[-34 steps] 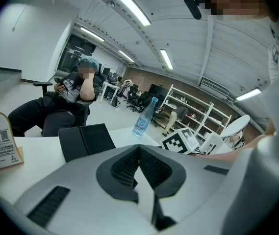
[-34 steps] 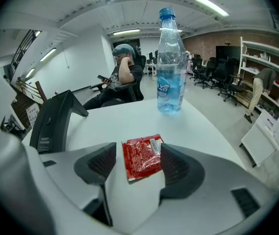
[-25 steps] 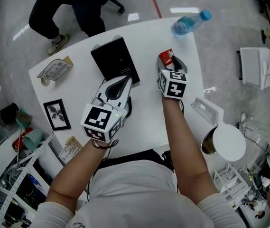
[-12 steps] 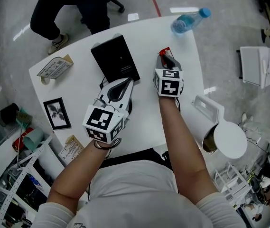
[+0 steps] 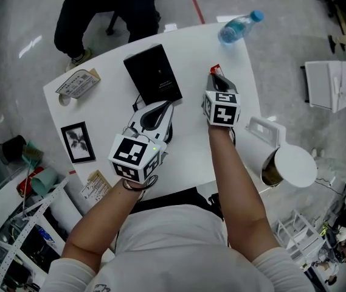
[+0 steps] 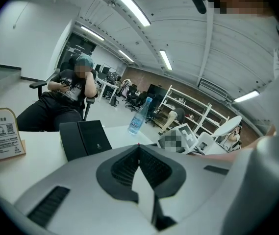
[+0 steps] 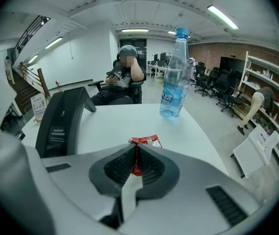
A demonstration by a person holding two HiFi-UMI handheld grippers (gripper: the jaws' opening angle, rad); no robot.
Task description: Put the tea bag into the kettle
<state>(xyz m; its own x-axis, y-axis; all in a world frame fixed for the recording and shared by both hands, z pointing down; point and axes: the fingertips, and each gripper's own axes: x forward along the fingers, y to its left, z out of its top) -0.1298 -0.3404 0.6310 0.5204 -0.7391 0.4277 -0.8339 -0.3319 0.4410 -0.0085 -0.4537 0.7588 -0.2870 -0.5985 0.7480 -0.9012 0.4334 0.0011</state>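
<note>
A red tea bag packet (image 5: 214,71) lies on the white table (image 5: 191,139) at its far right part. My right gripper (image 5: 216,78) is on it; its jaws are closing tight and the pads press on the packet (image 7: 146,141), which sticks out past the right gripper (image 7: 137,149). My left gripper (image 5: 160,106) rests mid-table beside the black box, shut with nothing in it (image 6: 139,150). The white kettle (image 5: 256,152) stands off the table's right edge, lower down, with its round lid (image 5: 295,166) swung open.
A black box (image 5: 153,73) lies left of the tea bag. A water bottle (image 5: 236,28) stands at the far edge. A framed picture (image 5: 77,142) and a card stand (image 5: 78,83) sit at the left. A seated person (image 5: 109,5) is beyond the table.
My right gripper has pushed forward over the tea bag and its jaws have come together on it. The left gripper has barely moved.
</note>
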